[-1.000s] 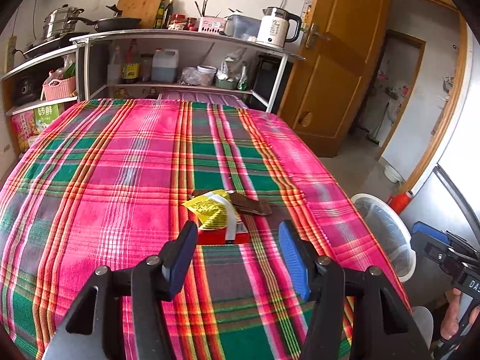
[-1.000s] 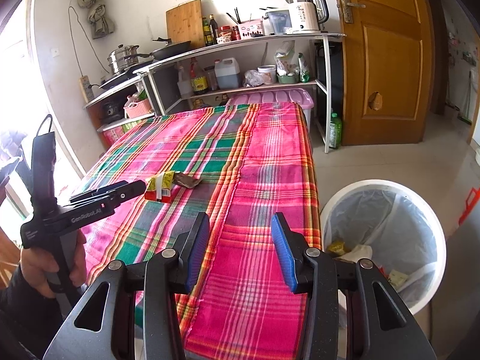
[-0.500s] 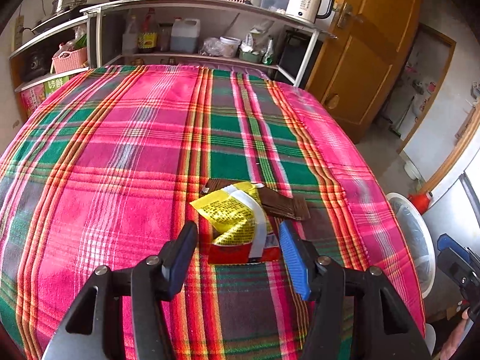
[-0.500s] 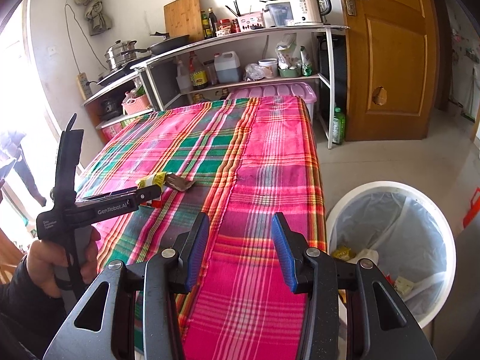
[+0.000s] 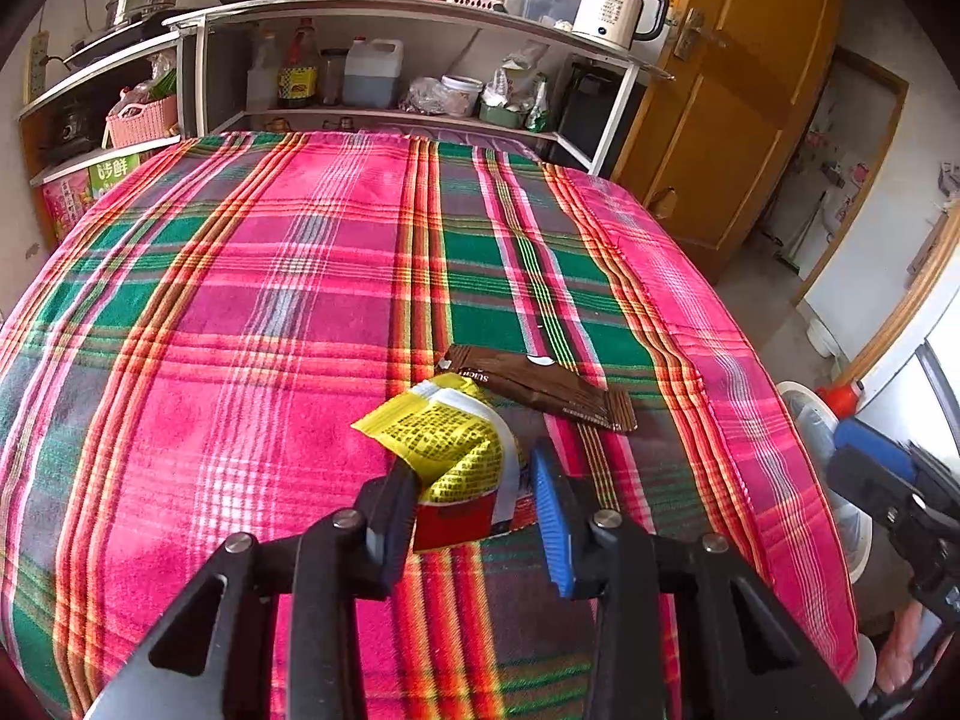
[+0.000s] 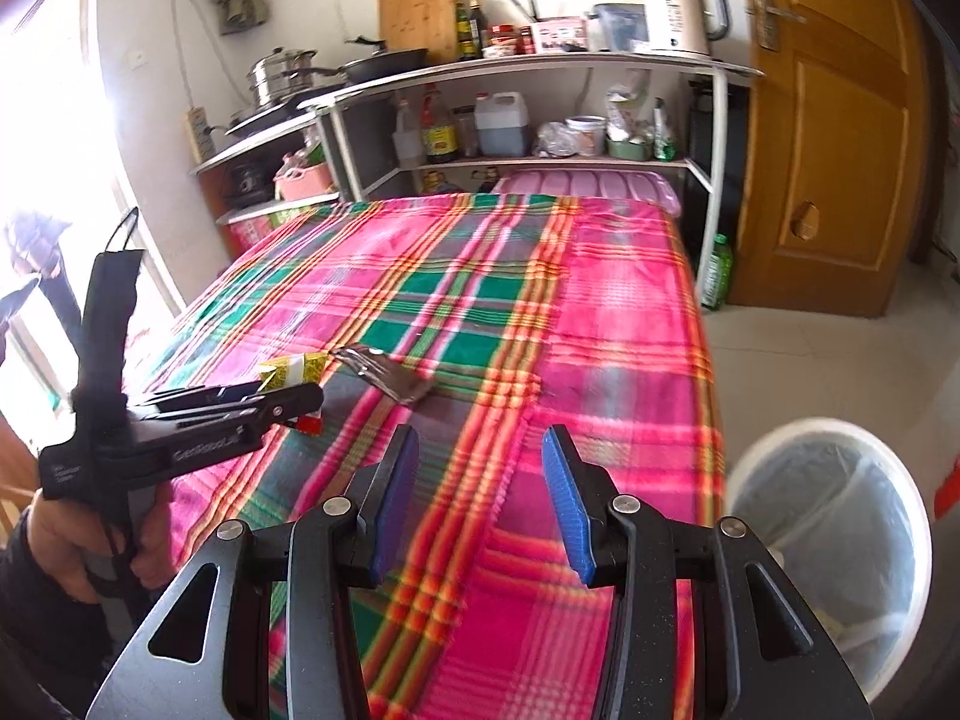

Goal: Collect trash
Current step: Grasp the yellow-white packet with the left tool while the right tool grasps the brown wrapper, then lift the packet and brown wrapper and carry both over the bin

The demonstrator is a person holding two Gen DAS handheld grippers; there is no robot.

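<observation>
Left wrist view: the left gripper (image 5: pixel 474 504) has just been closing its jaws around the yellow-and-red packet (image 5: pixel 451 456), which sits between the pads on the plaid cloth (image 5: pixel 240 312). Just beyond the jaws lies a brown wrapper (image 5: pixel 540 387). Right gripper (image 6: pixel 480 504) hangs with jaws spread and nothing between them, bin (image 6: pixel 834 534) to their right.

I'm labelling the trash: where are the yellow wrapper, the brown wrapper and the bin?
yellow wrapper (image 5: pixel 447 441), left wrist view, printed yellow face.
brown wrapper (image 5: pixel 540 384), left wrist view, middle of its top.
bin (image 6: pixel 780 450), right wrist view, white rim.
</observation>
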